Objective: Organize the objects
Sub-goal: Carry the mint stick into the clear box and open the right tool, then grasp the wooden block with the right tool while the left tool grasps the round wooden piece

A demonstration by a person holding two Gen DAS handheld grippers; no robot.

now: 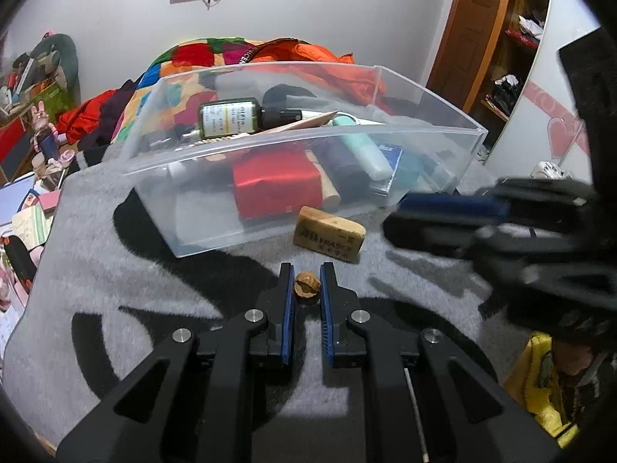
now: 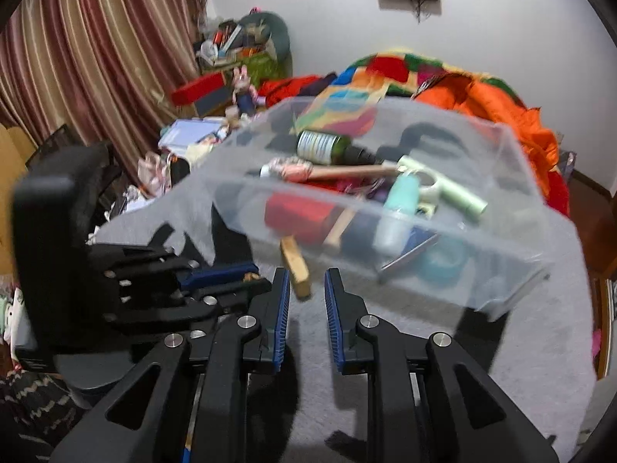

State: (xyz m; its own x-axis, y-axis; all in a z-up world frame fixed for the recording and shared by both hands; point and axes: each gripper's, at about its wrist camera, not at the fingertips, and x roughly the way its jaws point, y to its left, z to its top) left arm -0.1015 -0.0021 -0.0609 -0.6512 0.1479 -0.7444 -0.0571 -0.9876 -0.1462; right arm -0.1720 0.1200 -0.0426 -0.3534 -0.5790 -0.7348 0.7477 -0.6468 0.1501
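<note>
Walnut [image 1: 307, 287] sits pinched in the left gripper [image 1: 307, 274] jaws beside the eraser [image 1: 329, 239], right gripper [image 2: 306, 283] jaws nearly together, empty.

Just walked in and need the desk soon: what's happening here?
A person with a tool in each hand is tidying small things into the clear bin on the grey mat. The left tool is shut on a small walnut on the mat. The right tool holds nothing, nearly shut, near the eraser lying just outside the bin, which is already partly filled.
</note>
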